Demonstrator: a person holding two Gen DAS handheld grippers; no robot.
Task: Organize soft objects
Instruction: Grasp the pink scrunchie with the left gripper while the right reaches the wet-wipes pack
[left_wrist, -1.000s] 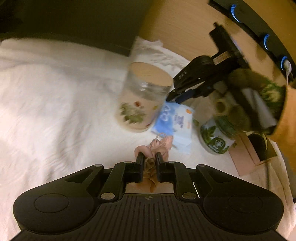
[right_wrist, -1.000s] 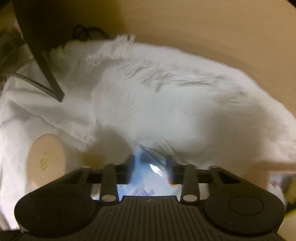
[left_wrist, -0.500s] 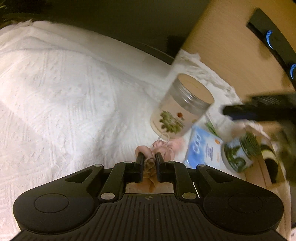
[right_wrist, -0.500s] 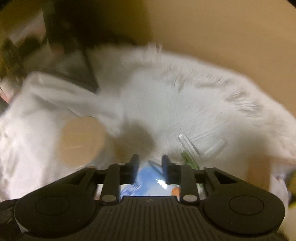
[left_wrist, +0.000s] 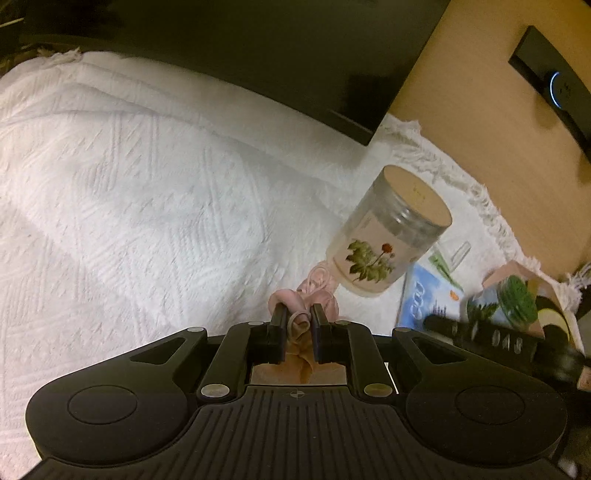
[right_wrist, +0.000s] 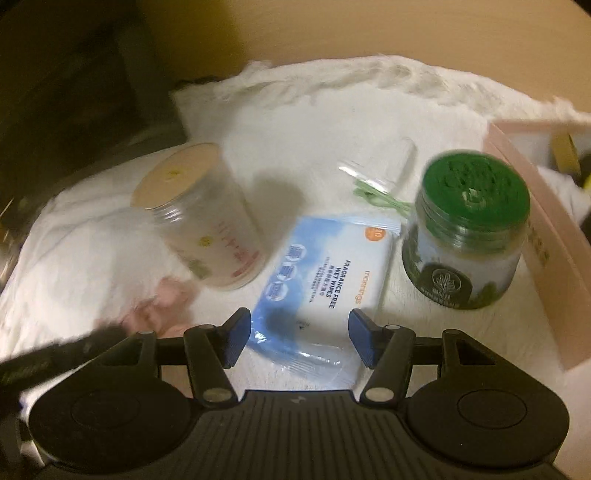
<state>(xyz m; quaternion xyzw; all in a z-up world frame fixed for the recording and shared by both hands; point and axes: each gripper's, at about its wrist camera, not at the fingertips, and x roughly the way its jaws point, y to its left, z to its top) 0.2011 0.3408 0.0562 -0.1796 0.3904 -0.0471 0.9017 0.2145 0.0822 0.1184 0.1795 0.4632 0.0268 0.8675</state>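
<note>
- Now the pink scrunchie (left_wrist: 301, 312) sits pinched in the left claw (left_wrist: 298, 318), jaws closed on the fabric; grip unchanged from a second ago. Its loose end trails forward, touching the base of the clear floral jar (left_wrist: 388, 236).
- Left view has swung: more of the white bedspread (left_wrist: 147, 206) fills the frame than before, and the jar and other items have shifted to the right. Reading: the scrunchie is being carried off, away from the clutter.
- Right claw (right_wrist: 299, 338): jaws wide apart, nothing held. Half a second ago they stood narrow around the blue wet wipes pack (right_wrist: 325, 273); the pack now lies flat on the bedspread, its near end between the blue pads without touching them.
- Reading: the pack has just been released, or regripping is under way; I cannot tell which.
- Surroundings: green-lidded jar (right_wrist: 465, 236) just right of the pack; pink box (right_wrist: 535, 206) beyond it at the edge; a clear wrapper with green stems (right_wrist: 376, 184) behind the pack.
- Task status: one soft item in hand, one lying free.
</note>
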